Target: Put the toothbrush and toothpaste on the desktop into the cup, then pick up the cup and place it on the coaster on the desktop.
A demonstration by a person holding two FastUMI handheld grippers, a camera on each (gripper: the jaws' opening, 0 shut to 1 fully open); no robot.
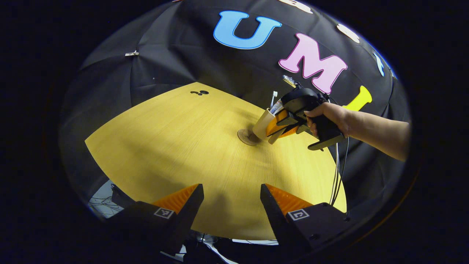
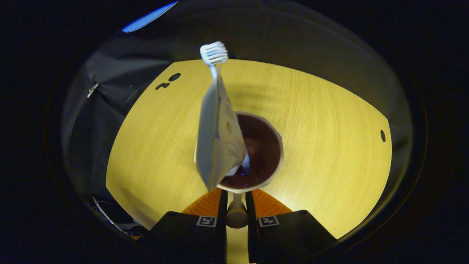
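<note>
Right gripper point(image 1: 275, 128) pinches the cup point(image 1: 263, 124) by its handle, tilted, just right of the coaster point(image 1: 247, 136). Toothbrush point(image 2: 213, 55) and toothpaste point(image 2: 218, 141) lean out of it. Left gripper point(image 1: 231, 200) gapes wide, holding nothing. Risk: more tilt dumps both; an off-centre set-down tips it.

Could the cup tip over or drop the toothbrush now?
Maybe. The right gripper pinches just the cup's handle, and the cup hangs tilted over the coaster, so it could swing or land off-centre. The toothbrush and toothpaste stick far out of the cup, so a jolt might tip them out. The left gripper is open and far away, so it can't help.
</note>
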